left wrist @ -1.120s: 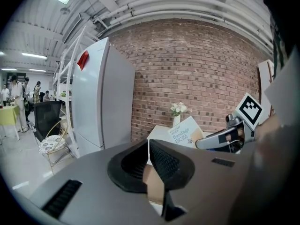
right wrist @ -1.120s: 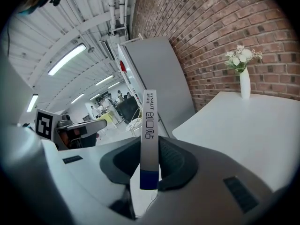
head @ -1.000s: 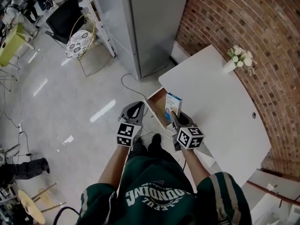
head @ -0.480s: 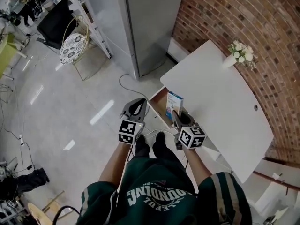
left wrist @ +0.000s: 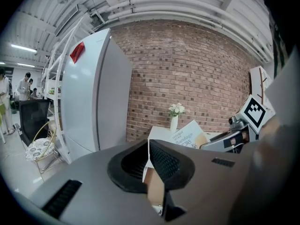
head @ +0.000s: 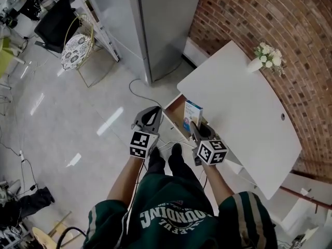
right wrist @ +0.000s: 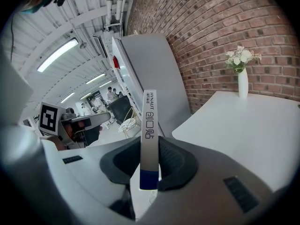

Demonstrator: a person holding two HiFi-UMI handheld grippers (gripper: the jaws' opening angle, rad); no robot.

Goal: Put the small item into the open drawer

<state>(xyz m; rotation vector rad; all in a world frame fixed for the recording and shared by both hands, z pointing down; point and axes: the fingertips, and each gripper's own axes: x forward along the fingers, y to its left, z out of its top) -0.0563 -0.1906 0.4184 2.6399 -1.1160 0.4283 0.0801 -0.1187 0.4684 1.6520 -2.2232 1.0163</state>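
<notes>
A small white and blue bandage box (head: 192,115) stands upright in my right gripper (head: 195,129), which is shut on its lower end. It hangs over the open wooden drawer (head: 175,113) at the white table's (head: 244,113) near edge. In the right gripper view the box (right wrist: 148,130) is edge-on between the pads. My left gripper (head: 148,119) hovers over the floor just left of the drawer, jaws together with nothing in them. In the left gripper view, beyond that gripper (left wrist: 148,144), the box (left wrist: 190,135) and the right gripper (left wrist: 232,138) appear.
A white vase of flowers (head: 263,60) stands at the table's far edge by the brick wall. A tall grey cabinet (head: 161,25) stands beyond the drawer. A cable (head: 139,90) lies on the floor, and a chair (head: 74,50) is at the far left. The person's feet (head: 167,158) are below the drawer.
The head view has shifted a little. Both grippers keep about the same places, and the box stays in the right gripper over the drawer.
</notes>
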